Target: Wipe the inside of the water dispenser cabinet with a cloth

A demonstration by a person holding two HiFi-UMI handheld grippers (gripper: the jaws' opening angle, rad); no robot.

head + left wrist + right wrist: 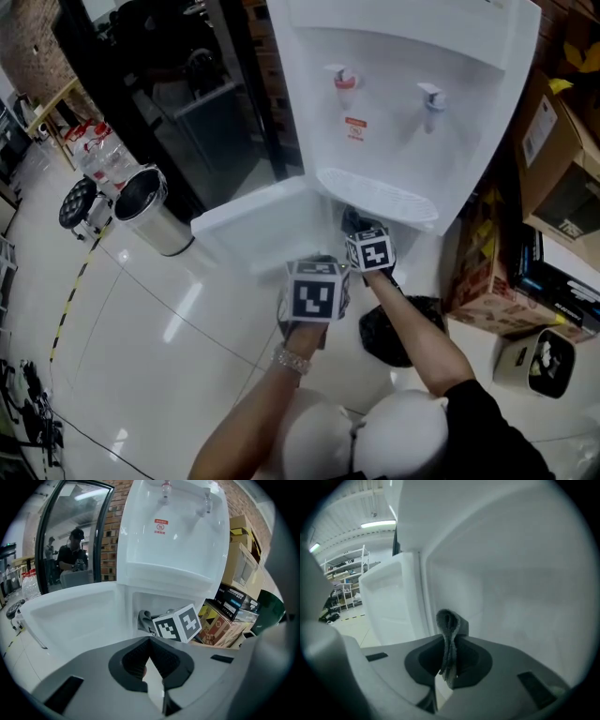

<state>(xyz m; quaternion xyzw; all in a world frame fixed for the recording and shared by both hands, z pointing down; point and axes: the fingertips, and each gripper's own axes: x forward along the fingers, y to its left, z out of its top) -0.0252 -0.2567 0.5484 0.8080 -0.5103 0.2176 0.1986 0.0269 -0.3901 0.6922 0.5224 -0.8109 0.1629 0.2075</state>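
The white water dispenser (403, 103) stands ahead, and its lower cabinet door (258, 220) is swung open to the left. My right gripper (361, 234) reaches into the cabinet opening below the drip tray. In the right gripper view it (450, 641) is shut on a folded grey cloth (449, 630), close to the white inner wall (511, 597). My left gripper (317, 277) hovers just outside the opening. Its jaws (149, 644) are shut with nothing between them. From there I see the right gripper's marker cube (180, 624) and the cloth (144, 620).
A steel bin (150, 211) stands on the floor at the left. Cardboard boxes (553, 159) are stacked at the right of the dispenser, with a black bag (394, 333) beside them. A person (72, 550) sits behind the glass door.
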